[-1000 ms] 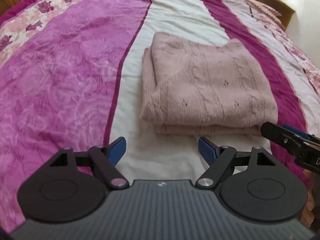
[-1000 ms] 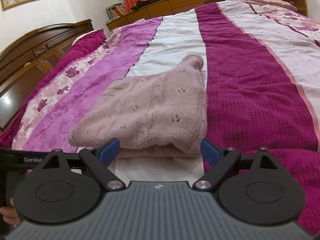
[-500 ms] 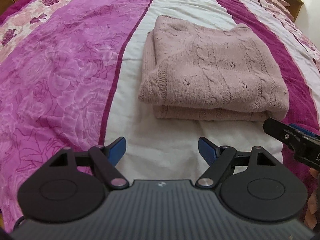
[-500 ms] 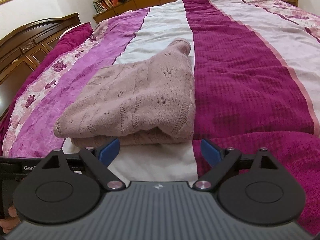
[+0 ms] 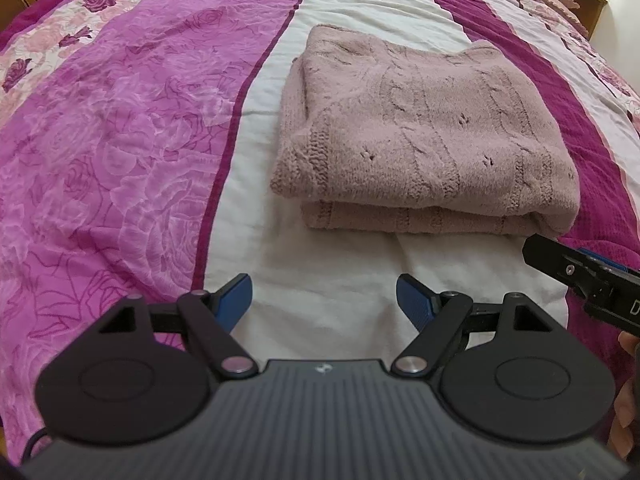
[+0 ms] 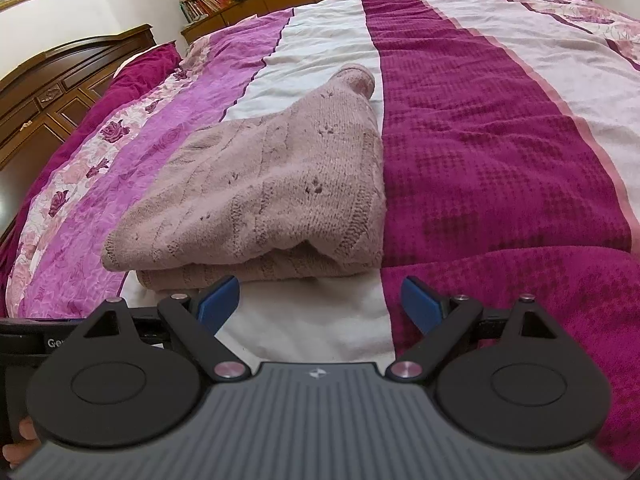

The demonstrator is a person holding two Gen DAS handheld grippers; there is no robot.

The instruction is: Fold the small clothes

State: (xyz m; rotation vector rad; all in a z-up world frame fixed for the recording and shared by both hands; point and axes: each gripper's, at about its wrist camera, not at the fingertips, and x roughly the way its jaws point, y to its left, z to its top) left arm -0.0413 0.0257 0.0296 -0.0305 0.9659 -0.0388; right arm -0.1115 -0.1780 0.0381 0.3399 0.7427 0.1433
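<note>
The left gripper (image 5: 324, 300) is open wide, and nothing sits between its blue pads (image 5: 234, 298). It hangs just above the white stripe of the bed (image 5: 120, 140), a little way back from the sweater. The right gripper (image 6: 320, 302) is open wide too, and it holds nothing. Its left pad sits just in front of the near edge of the sweater, and I cannot tell if it touches it. In the left view, the tip of the right gripper pokes in at the right side, close to the sweater's near corner.

The pink knit sweater (image 5: 424, 132) lies on the bed in front of both grippers. It is folded into a thick, neat block with layers stacked on top of each other. It sits mostly on the white stripe, with one side reaching the dark purple stripe. The folding looks done, or very nearly done. I see no other clothes waiting here, so maybe nothing is left but to move away.

The bed has a big cover with pink, white and dark purple stripes and rose pictures. Around it stand a dark wood headboard (image 6: 60, 80), low wood cabinets, some books (image 6: 200, 2), a red and orange curtain and a picture on the wall
</note>
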